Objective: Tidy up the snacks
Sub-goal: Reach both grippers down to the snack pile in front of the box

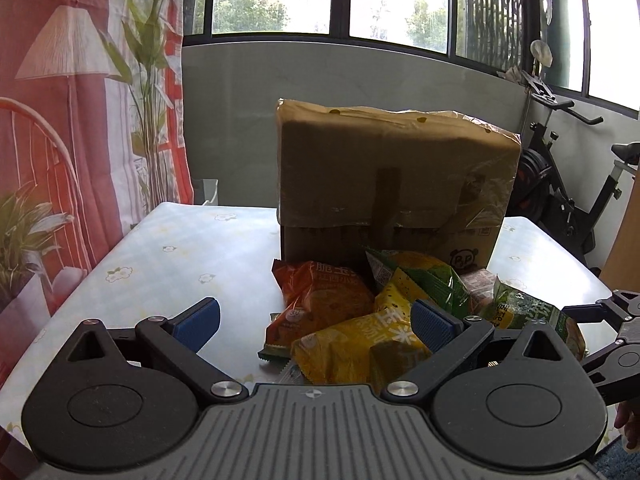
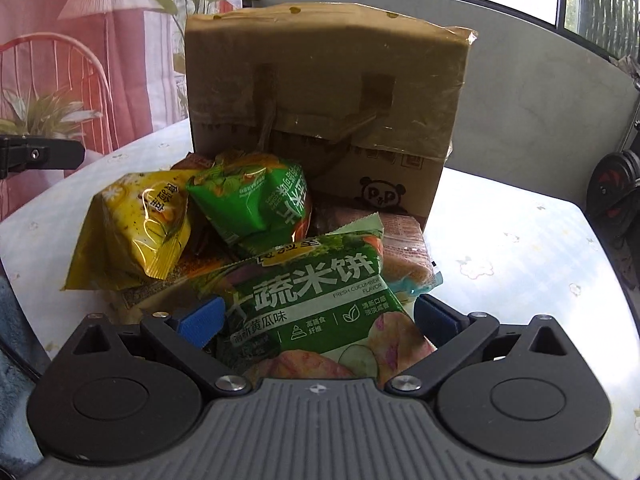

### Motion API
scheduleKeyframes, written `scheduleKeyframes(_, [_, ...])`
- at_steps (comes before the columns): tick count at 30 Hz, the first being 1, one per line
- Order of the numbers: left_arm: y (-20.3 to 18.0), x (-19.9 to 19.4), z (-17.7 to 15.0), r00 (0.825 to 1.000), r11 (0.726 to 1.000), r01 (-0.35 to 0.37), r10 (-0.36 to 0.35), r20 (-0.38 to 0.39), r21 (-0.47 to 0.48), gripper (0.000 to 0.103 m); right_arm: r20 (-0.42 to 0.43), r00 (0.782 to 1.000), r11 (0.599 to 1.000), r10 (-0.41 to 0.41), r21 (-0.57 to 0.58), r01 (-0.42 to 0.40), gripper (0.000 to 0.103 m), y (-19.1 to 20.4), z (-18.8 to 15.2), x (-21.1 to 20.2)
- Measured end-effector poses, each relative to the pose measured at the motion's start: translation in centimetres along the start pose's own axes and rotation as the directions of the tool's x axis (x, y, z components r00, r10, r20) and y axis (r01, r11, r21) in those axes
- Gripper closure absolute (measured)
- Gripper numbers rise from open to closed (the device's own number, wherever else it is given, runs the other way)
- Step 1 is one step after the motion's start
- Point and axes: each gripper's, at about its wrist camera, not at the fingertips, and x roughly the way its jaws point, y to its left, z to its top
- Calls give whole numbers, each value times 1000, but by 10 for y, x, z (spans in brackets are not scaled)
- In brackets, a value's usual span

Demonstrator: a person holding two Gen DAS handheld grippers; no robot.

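Up close, the green rice-cracker packet (image 2: pixel 320 296) lies between the spread fingers of the right gripper (image 2: pixel 320 320), long axis pointing toward the cardboard box (image 2: pixel 324 92) on the bench (image 2: pixel 520 248). Left gripper (image 1: pixel 316 322) gapes, empty. One orange packet (image 1: pixel 316 300) and two yellow packets lie beside it.

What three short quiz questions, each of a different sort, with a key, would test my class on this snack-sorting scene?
1. True or false: the cardboard box stands behind the snack pile.
2. Which packet lies between the right gripper fingers? A) orange packet B) green cucumber rice-cracker packet C) yellow packet
3. Fill in: the left gripper is ___ and holds nothing.

Key: 1 true; 2 B; 3 open. The orange packet and yellow packet lie further off in the pile on the table.
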Motion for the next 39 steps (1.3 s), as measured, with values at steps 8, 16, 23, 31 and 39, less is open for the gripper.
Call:
scheduleKeyframes(8, [-2,9,-7,999,999,31,-32,-40,-15,1,11,1000,1000,-19,-18,19,0,4,-4,6])
scheduleKeyframes(16, [-12,17,-14,995,998,68,-68,-70,-5,1,49,998,999,-40,19,39,0,6,-14,-1])
scheduleKeyframes(23, [-17,18,-19,993,996,91,-91,-78,0,1,77,997,997,-27,71,22,0,0,-19,3])
scheduleKeyframes(31, [-20,19,-24,989,993,117,-116,-88,11,1,102,994,996,-25,84,17,10,-1,-21,-4])
scheduleKeyframes(39, [-23,22,-28,987,991,131,-127,-97,30,10,153,988,991,-29,137,8,25,-8,-19,-16])
